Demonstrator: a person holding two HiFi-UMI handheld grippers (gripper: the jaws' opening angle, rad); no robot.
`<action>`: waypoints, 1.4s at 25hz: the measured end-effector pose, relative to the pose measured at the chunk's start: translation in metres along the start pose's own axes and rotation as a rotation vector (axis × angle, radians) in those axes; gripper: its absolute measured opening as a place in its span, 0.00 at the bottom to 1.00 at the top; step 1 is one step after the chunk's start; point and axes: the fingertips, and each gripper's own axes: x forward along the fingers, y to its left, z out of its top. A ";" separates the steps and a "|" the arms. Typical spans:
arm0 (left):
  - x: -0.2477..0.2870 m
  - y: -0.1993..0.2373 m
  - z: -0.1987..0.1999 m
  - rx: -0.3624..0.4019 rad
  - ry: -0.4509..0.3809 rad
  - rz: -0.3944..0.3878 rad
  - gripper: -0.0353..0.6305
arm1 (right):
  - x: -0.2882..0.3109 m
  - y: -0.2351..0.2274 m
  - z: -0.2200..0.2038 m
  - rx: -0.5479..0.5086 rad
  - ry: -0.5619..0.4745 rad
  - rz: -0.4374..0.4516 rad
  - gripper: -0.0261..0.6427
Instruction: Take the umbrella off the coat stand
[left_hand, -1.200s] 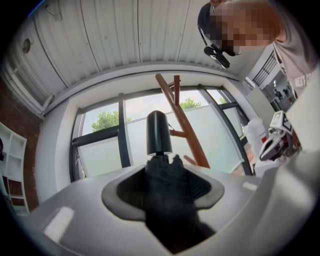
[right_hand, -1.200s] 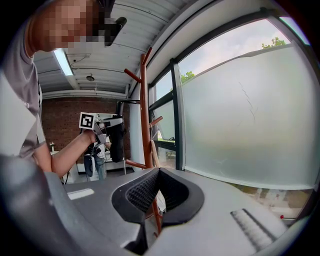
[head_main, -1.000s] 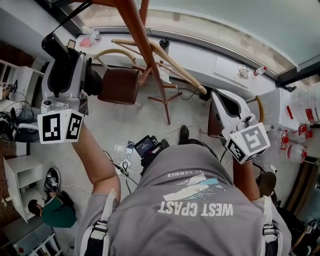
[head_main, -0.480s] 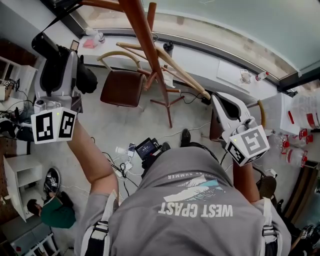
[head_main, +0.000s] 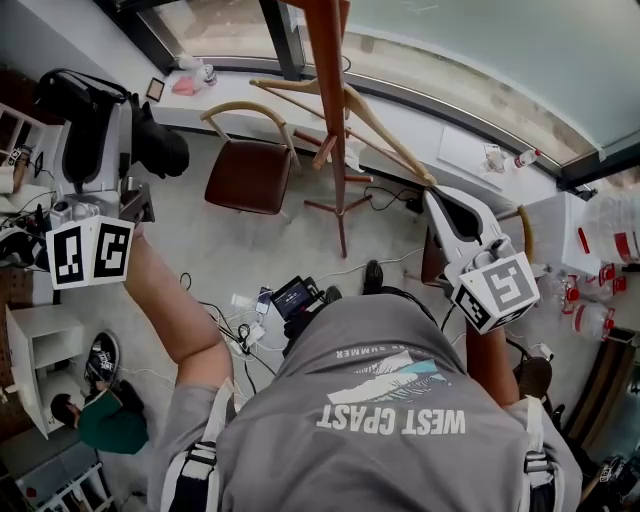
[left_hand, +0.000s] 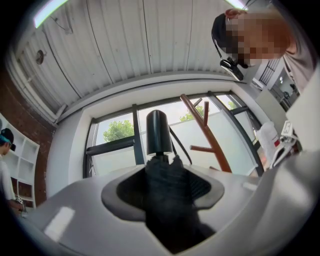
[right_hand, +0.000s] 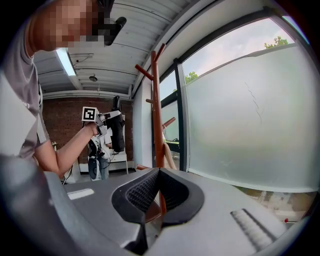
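Window: big frosted-glass window (right_hand: 240, 115) w/ dark frame, behind the stand.
Floor: pale grey floor (head_main: 230, 250) below you, w/ loose cables (head_main: 235, 335) near your feet.
Stand: tall red-brown wooden coat stand (head_main: 331, 90) is upright in front of you, btwn your two grippers in head view. Pegs angle up off the pole. It's apart from both grippers.
Chair: brown-seated chair w/ curved pale wood back (head_main: 243, 172) is near the stand's foot, on your left.
Umbrella: black folded fabric umbrella (head_main: 158, 150) is off the stand and well apart from it, at your upper left, lying across your L gripper's jaws. Its round black handle (left_hand: 159, 131) sticks out past the jaw tips.
L gripper: your L gripper (left_hand: 161, 172) is clamped on the umbrella's bunched fabric, pointing slightly up.
R gripper: your R gripper (right_hand: 156, 174) has its jaw tips together w/ nothing btwn them. It's aimed at the stand's pole, not touching it.
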 end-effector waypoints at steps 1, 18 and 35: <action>-0.003 0.000 0.001 0.008 0.003 0.003 0.38 | -0.001 0.001 0.000 -0.001 -0.001 0.000 0.04; -0.071 0.004 0.012 0.079 0.055 -0.008 0.38 | 0.000 0.043 0.011 -0.025 -0.031 0.049 0.04; -0.124 -0.059 0.007 0.063 0.103 -0.118 0.38 | 0.011 0.054 0.027 -0.070 -0.073 0.094 0.04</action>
